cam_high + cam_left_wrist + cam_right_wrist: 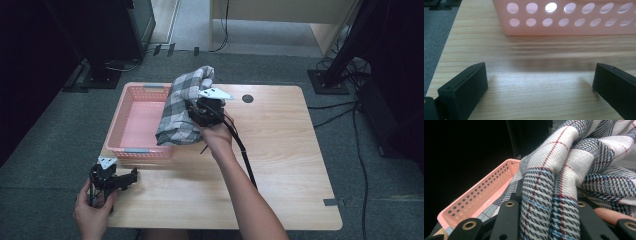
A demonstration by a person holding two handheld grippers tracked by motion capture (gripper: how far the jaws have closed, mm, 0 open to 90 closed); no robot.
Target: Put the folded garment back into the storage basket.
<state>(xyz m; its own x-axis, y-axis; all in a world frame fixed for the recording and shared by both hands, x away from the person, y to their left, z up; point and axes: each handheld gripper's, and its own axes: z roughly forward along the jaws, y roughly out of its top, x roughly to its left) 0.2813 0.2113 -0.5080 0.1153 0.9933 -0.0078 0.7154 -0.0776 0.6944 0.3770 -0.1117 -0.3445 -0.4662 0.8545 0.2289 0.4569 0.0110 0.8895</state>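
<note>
— What worries you most from where we stand?

— The plaid cloth [186, 106]. It hangs in the middle of the high view, bunched in the right claw [202, 111], its lower end draped over the right rim of the pink basket [131, 125]. In the right gripper view the two black jaws are clamped on a thick fold of it. If the person lets go now, I'd guess half would slump onto the tabletop [280, 150] instead of inside.

— Why half?

— Most of the bundle sits above the rim, not above the basket floor. It needs carrying further toward the left of the frame before release.

— Could the basket shift?

— Possibly. It looks light, and a trailing hem dragged across the rim might nudge or tip it. Nothing is holding it down.

— And the left claw [131, 177]?

— Lower left of the high view, resting at the tabletop's near corner, jaws spread wide with nothing between them. In the left gripper view it faces the basket's perforated wall [564, 20], a little apart. It could steady the basket, but it isn't touching it.

— Anything in the way?

— Not much. The black cable [243, 152] trailing from the right claw runs along the forearm and could snag the cloth's loose end. The small dark hole [247, 98] in the tabletop, right of the cloth, is out of the path.

— A finger too?

— Yes, a fingertip [614, 216] lies just beside the clamped fold.
</note>
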